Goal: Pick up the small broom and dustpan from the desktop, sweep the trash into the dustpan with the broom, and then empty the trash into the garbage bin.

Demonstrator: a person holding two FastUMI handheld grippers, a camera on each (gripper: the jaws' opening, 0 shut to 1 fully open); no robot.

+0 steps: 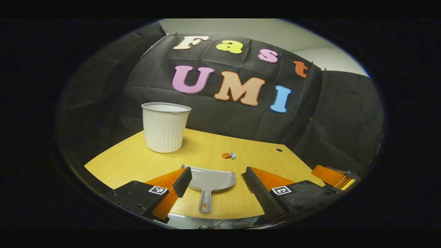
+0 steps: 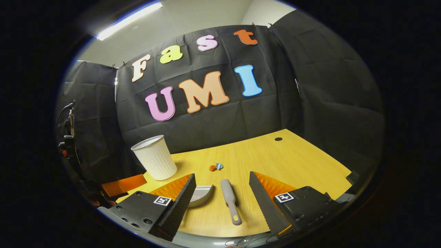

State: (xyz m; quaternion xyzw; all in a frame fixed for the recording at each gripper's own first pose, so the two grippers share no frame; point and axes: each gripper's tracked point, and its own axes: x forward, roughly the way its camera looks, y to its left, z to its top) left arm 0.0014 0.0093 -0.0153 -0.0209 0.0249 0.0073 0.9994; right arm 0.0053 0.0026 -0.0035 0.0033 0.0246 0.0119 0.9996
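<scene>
Dustpan and broom lying flat on the bench, each framed by a released hand-held gripper.

Left hand-held gripper spread around the dustpan without contact; right hand-held gripper likewise around the broom. Trash, seemingly crumpled scraps, lies beyond; bin stands upright.

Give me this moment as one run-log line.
stage: before pickup | left gripper: open, facing dustpan | right gripper: open, facing broom | trash: on desk | bin: upright
</scene>
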